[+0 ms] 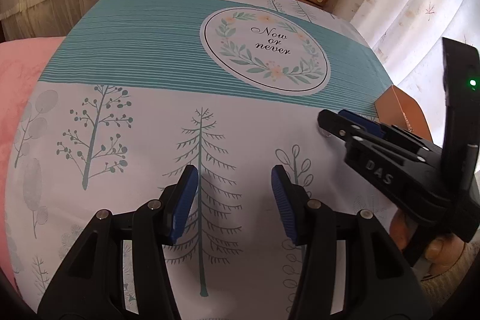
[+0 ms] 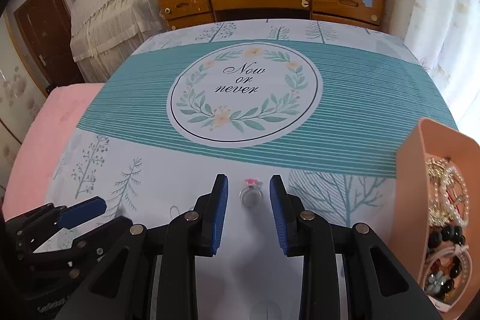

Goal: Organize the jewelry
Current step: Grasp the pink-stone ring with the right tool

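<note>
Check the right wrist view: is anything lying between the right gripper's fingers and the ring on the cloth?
Nothing visible does. The ring lies on bare tablecloth directly between the open fingers of the right gripper. The pink tray of jewelry stands off to its right, out of that gap.

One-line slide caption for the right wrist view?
Open right gripper straddles a pink-topped ring on the tablecloth, beside the jewelry tray.

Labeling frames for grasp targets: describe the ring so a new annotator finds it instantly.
Start at the round "Now or never" wreath print on the tablecloth and come toward the camera onto the white tree-patterned strip. The ring lies there alone between the open right gripper fingers: a clear band with a small pink top, unlike the beads heaped in the peach tray.
</note>
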The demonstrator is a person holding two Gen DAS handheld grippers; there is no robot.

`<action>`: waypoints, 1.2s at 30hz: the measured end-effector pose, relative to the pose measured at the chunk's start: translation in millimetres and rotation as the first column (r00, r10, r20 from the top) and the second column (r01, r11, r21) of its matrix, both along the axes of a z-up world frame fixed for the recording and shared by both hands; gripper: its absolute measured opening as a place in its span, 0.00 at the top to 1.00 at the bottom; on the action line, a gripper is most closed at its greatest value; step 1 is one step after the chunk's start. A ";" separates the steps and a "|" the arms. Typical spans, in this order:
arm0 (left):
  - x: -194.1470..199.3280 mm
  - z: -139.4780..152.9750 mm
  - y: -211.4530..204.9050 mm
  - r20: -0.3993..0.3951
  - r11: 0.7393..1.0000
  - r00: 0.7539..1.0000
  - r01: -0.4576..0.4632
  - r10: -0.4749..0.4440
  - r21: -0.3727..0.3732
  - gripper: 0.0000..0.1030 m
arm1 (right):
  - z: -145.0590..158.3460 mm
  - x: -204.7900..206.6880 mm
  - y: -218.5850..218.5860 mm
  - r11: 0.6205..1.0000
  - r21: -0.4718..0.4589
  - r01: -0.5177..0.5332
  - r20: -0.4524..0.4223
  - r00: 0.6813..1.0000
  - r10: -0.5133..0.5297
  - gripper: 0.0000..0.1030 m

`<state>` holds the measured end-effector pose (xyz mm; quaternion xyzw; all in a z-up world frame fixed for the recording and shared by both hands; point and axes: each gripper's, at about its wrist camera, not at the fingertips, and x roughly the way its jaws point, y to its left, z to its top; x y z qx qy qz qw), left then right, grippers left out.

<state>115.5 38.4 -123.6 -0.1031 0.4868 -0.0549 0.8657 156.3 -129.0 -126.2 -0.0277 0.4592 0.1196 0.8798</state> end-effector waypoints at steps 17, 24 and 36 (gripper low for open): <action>5.1 -4.7 -2.1 0.008 0.999 1.000 0.022 -0.022 -0.039 0.54 | -21.1 12.1 13.0 0.993 -0.118 -0.010 0.041 0.999 0.015 0.84; 3.0 -1.1 -3.0 0.023 0.999 0.999 0.030 -0.030 -0.037 0.54 | -19.8 4.1 10.8 0.992 -0.121 -0.022 0.057 0.998 0.029 0.90; -12.8 36.9 -25.6 0.103 0.997 0.991 0.077 -0.080 0.032 0.53 | 38.5 -29.9 -3.2 0.999 -0.052 -0.001 0.154 0.988 0.009 0.90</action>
